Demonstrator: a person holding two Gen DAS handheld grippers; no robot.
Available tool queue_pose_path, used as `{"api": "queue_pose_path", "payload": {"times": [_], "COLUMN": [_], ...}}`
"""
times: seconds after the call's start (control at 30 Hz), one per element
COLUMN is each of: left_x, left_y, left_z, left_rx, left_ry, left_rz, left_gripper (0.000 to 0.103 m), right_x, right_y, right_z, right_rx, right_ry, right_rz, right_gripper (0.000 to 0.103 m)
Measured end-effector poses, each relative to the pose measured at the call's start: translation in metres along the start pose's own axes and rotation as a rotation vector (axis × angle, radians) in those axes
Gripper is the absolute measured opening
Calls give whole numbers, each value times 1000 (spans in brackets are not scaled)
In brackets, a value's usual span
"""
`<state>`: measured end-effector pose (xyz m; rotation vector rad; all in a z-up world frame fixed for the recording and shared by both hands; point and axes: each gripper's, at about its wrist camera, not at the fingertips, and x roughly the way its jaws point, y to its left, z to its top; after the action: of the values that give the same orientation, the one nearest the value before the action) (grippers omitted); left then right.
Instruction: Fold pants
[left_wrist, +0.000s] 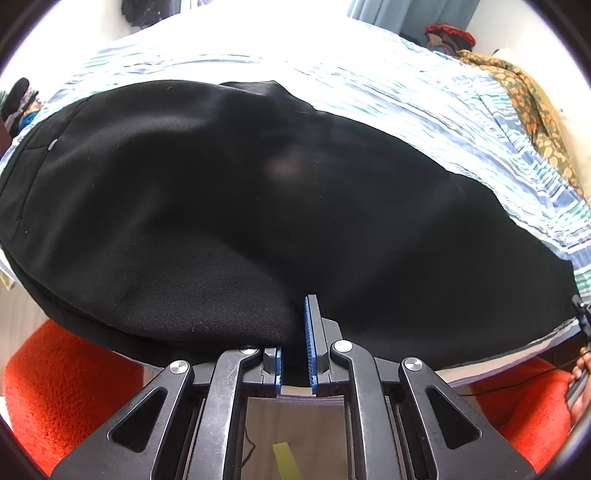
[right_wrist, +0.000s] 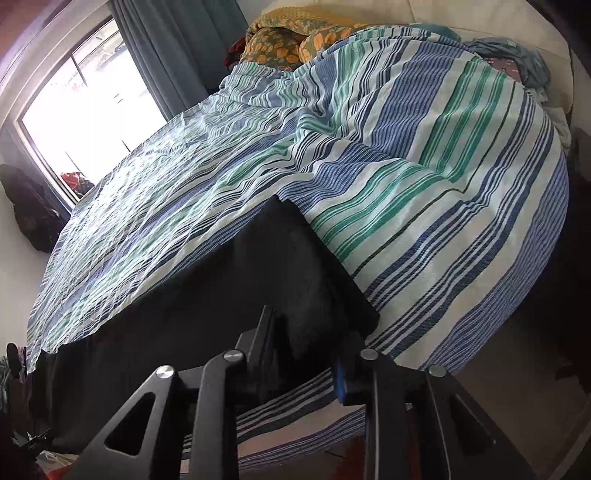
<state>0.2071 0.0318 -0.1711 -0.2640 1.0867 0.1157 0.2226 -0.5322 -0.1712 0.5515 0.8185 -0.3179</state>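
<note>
Across the blue-and-green striped bedsheet (right_wrist: 424, 184) lie the black knit pants (left_wrist: 221, 192), flat for folding. Both grippers' 2 fingers stand apart: left gripper (left_wrist: 294, 345) straddling the near edge, right gripper (right_wrist: 306, 354) around the hem corner.

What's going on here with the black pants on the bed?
A person is working a gripper in each hand along the near edge of black pants spread on a striped bedsheet. The left gripper has fabric between its narrowly parted fingers. The right gripper straddles the pants' end, its fingers apart. No fold shows yet.
</note>
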Motion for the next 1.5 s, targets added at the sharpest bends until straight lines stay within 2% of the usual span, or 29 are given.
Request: {"api": "queue_pose_path", "payload": {"times": [0.03, 0.1, 0.17, 0.23, 0.3, 0.37, 0.43, 0.47, 0.5, 0.53, 0.57, 0.63, 0.67, 0.73, 0.8, 0.9, 0.97, 1.07, 1.1, 1.13, 1.2, 1.27, 1.33, 1.43, 1.5], "left_x": [1, 1, 2, 3, 4, 4, 4, 3, 1, -1, -7, -23, -37, -58, -72, -64, -32, 34, 40, 39, 31, 18, 7, 5, 22], "left_y": [-1, -5, -9, -13, -17, -21, -25, -28, -31, -33, -36, -38, -39, -44, -54, -62, -60, -27, -16, -6, 3, 0, -10, -30, -25], "left_z": [-1, -2, -2, -3, -4, -5, -6, -7, -7, -8, -11, -16, -17, -12, 8, 38, 52, 58, 58, 57, 60, 66, 69, 77, 80], "left_rx": [1, 5, 11, 17, 23, 33, 42, 52, 66, 85, 102, 111, 113, 138, 182, 199, 205, 147, 114, 72, 13, -20, 11, 107, 91], "left_ry": [0, 0, 1, 0, -1, -2, 1, 13, 30, 56, 90, 116, 102, 47, -50, -139, -114, 42, 41, 16, 10, -1, -43, -100, -59], "left_rz": [2, 6, 12, 19, 27, 35, 41, 50, 60, 66, 83, 84, 59, 41, 82, 142, 223, 415, 408, 399, 425, 388, 362, 397, 435], "left_gripper": [9, 9, 9, 9, 10, 10, 12, 15, 18, 21, 27, 35, 40, 56, 72, 86, 87, 88, 100, 103, 102, 101, 101, 101, 101], "right_x": [-9, -32, -52, -60, -58, -46, -15, 7, 30, 49, 57, 53, 52, 51, 52, 56, 57, 55, 54, 52, 51, 50, 48, 45, 46], "right_y": [-1, 1, 5, 18, 39, 60, 79, 83, 83, 78, 72, 68, 67, 69, 73, 82, 83, 79, 77, 75, 73, 72, 73, 68, 66], "right_z": [0, -2, -3, 0, 4, 6, 4, 0, -6, -13, -15, -9, -9, -13, -16, -20, -21, -20, -20, -20, -20, -21, -22, -17, -14], "right_rx": [1, -2, -19, -81, -184, -295, -402, -442, -468, -468, -442, -394, -385, -393, -415, -451, -449, -418, -410, -404, -398, -398, -392, -374, -362], "right_ry": [-38, -147, -235, -255, -223, -150, 4, 117, 234, 320, 357, 332, 332, 330, 335, 347, 346, 343, 342, 341, 339, 337, 336, 333, 332], "right_rz": [-1, -54, -78, -65, -11, 66, 107, 94, 65, 46, 66, 115, 123, 130, 122, 100, 97, 131, 145, 155, 166, 170, 170, 169, 171], "right_gripper": [39, 63, 65, 65, 65, 65, 75, 79, 79, 79, 83, 87, 89, 92, 98, 103, 103, 103, 103, 103, 103, 103, 103, 103, 103]}}
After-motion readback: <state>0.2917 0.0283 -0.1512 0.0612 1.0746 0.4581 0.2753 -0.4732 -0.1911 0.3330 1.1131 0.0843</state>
